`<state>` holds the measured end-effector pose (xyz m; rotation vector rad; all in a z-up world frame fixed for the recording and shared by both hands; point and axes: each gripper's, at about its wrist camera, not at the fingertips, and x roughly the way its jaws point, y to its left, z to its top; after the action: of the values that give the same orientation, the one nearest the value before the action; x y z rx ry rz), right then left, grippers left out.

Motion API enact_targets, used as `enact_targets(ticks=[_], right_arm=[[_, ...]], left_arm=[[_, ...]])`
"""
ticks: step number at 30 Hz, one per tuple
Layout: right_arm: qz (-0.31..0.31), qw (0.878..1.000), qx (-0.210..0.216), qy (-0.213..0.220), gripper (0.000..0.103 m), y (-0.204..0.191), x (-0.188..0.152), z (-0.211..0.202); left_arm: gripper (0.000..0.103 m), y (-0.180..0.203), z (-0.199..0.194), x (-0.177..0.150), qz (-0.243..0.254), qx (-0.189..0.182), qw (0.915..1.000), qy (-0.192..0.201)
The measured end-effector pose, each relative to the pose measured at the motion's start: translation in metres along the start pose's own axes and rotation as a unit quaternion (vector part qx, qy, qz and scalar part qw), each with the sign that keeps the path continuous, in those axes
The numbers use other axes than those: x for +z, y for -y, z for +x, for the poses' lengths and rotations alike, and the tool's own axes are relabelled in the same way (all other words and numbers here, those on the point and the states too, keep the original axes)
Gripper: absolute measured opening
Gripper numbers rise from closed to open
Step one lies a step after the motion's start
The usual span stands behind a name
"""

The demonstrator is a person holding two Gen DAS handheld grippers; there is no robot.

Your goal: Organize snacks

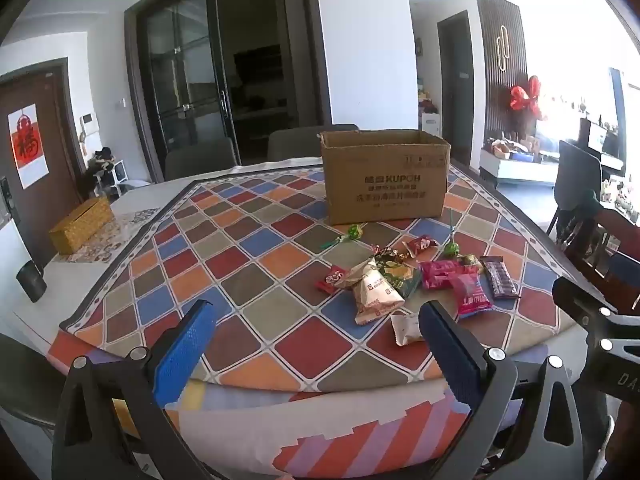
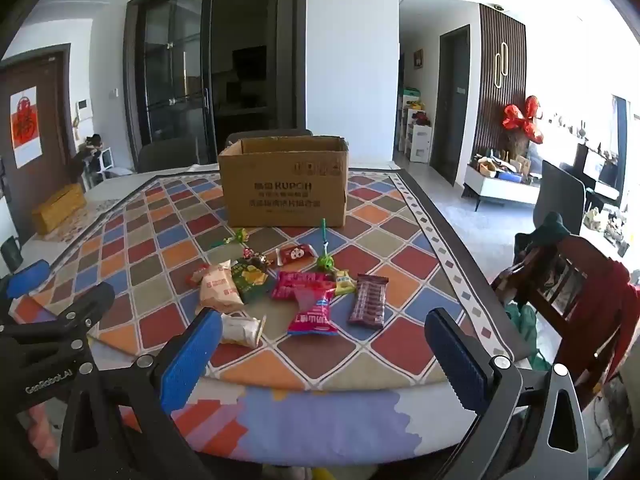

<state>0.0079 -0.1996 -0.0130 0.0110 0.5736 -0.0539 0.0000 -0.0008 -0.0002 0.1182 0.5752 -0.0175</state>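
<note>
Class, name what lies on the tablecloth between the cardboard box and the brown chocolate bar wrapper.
In the right wrist view, a green lollipop lies between the cardboard box and the brown bar.

Left gripper [image 1: 316, 320] agape; right gripper [image 2: 324, 330] agape, empty

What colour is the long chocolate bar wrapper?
Dark purple-brown; the chocolate bar wrapper shows best in the right wrist view.

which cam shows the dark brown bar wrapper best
The right wrist view: the dark brown bar wrapper lies near the middle of the picture, whole, its ribbed face plain to see. In the left wrist view it sits farther to the right, narrower and slanted, but nothing covers it.
</note>
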Motion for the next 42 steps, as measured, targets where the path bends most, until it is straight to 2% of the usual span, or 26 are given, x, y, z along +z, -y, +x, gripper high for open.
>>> enact_targets(ticks=[15, 17, 26, 42], right_arm=[[0.003, 1.0, 0.006, -0.001, 0.102, -0.01, 0.005, 0.009], [0.009, 1.0, 0.008, 0.004, 0.102, -0.001, 0.006, 0.004], [-0.003, 1.0, 0.008, 0.017, 0.102, -0.007, 0.008, 0.001], [0.013, 1.0, 0.013, 0.004, 0.102, 0.004, 0.004, 0.006]], left_arm=[[0.103, 0.0, -0.003, -0.002, 0.0, -0.002, 0.9999, 0.013], [0.103, 0.0, 0.001, 0.006, 0.003, -0.006, 0.9999, 0.009], [0.103, -0.002, 0.001, 0.008, 0.005, -0.001, 0.9999, 0.016], [0.103, 0.01, 0.01, 0.005, 0.014, -0.023, 0.9996, -0.002]])
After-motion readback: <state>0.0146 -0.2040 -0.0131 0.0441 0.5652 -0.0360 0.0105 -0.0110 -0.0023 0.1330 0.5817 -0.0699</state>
